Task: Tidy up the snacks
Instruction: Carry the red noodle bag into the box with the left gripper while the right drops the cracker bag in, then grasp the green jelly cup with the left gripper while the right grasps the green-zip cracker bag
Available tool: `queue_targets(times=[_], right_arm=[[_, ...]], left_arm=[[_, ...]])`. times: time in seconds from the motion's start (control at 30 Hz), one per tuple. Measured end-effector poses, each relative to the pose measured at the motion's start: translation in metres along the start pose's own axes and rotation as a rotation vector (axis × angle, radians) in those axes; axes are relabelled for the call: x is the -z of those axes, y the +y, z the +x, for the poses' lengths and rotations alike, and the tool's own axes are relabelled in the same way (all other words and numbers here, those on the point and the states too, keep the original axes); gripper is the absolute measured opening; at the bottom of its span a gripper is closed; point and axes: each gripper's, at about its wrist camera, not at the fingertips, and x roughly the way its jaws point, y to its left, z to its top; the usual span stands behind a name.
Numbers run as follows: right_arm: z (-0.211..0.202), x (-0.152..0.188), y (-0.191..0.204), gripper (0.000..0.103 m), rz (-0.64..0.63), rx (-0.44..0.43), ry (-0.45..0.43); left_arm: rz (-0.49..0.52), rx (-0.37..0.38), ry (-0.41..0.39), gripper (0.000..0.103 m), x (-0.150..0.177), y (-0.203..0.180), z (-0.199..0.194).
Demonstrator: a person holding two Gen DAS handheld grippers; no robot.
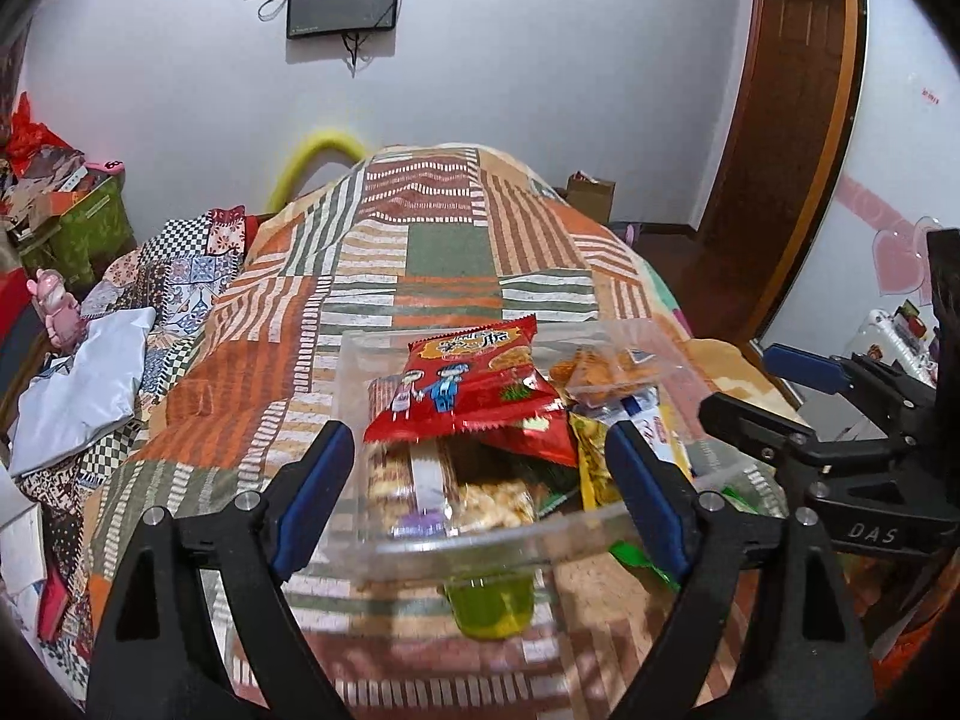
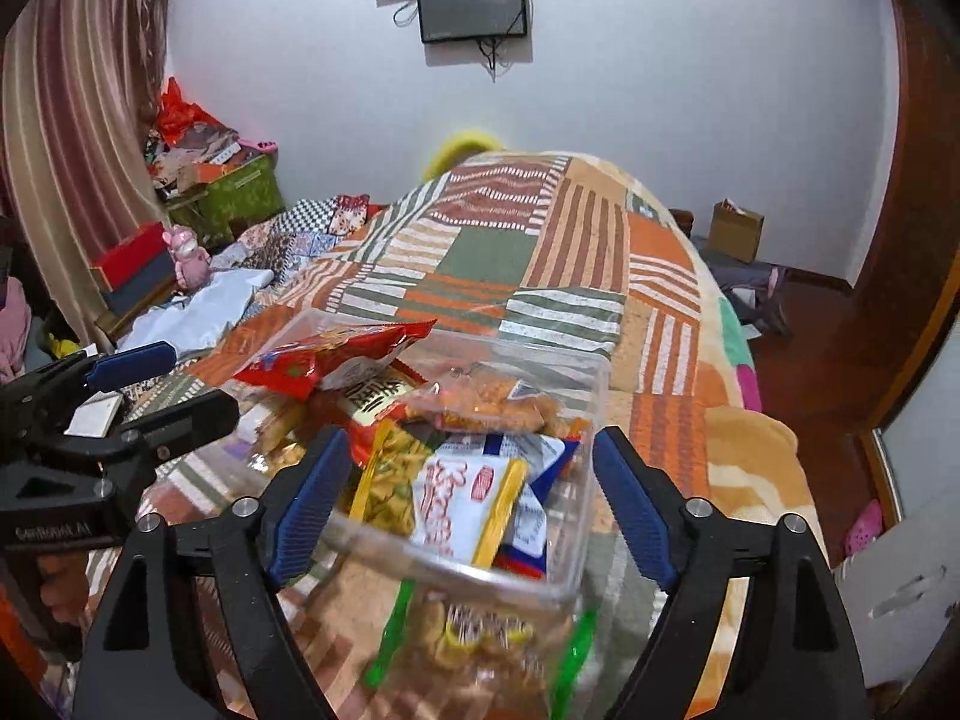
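Observation:
A clear plastic box (image 1: 480, 537) (image 2: 540, 354) full of snack packets stands on the patterned bedspread. A red packet (image 1: 474, 378) (image 2: 318, 360) lies on top, with a clear bag of orange snacks (image 1: 606, 369) (image 2: 492, 402), a white and yellow packet (image 2: 462, 498) and a green jelly cup (image 1: 492, 606) seen through the wall. My left gripper (image 1: 480, 462) is open, its fingers astride the box's near left part. My right gripper (image 2: 462, 474) is open, its fingers astride the near right part. Each gripper shows at the edge of the other's view.
The striped orange and green bedspread (image 1: 450, 252) covers the bed ahead. Clothes and a white bag (image 1: 90, 384) lie at the left, with green boxes (image 2: 240, 198) by the curtain. A screen (image 1: 342, 0) hangs on the far wall. A wooden door (image 1: 780, 120) is at the right.

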Motion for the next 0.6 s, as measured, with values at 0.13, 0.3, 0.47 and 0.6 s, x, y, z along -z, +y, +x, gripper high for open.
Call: queue_targets(times=[0.13,0.3,0.47,0.6], right_arm=[[-0.014,0.012,-0.002,0.084,-0.003,0.011,-0.007],[-0.020,0.034,-0.004,0.087,-0.012,0.034,0.016],[-0.010,0.055,-0.006,0.088,-0.010,0.029,0.073],[0.002,0.067,-0.008,0.088,-0.005,0.022,0.116]], left_arm=[[-0.013,-0.003,-0.013,0.090,0.011,0.002,-0.018],[-0.023,-0.011,0.010,0.091,0.030,0.006,-0.026],[-0.057,-0.005,0.064,0.091,0.053,0.015,-0.018],[-0.063,-0.001,0.125,0.091,0.073,0.018,-0.003]])
